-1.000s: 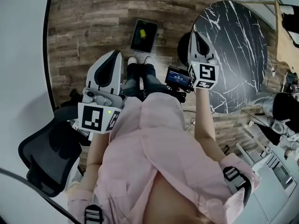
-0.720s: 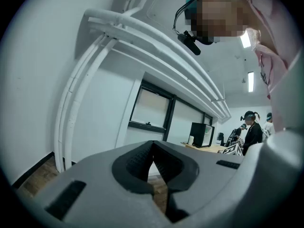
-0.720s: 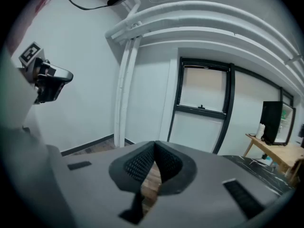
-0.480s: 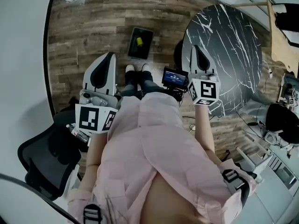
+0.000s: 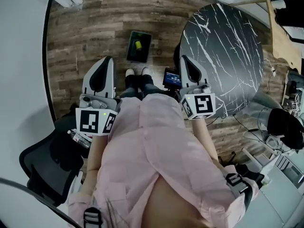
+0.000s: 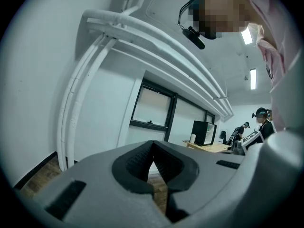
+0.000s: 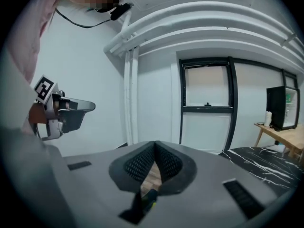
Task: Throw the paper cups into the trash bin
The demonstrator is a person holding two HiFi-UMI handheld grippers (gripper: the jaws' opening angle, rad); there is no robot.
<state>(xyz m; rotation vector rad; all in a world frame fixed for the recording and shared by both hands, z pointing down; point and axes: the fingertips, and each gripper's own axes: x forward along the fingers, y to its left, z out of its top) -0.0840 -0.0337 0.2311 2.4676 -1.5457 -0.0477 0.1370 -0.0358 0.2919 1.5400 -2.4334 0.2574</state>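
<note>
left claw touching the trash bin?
Apart. Head view shows bare wood floor between the left claw and the trash bin.

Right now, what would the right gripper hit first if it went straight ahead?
Nothing near. The right gripper points level over the floor; the way looks free until the white wall left of the window, probably.

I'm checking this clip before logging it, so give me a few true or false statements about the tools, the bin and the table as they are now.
The left tool has its jaws shut on nothing. True.
The right tool grips a paper cup. False: its jaws are shut and empty.
The trash bin stands on the marble table. False: it stands on the wood floor, apart from the table.
A yellow object lies in the trash bin. True.
</note>
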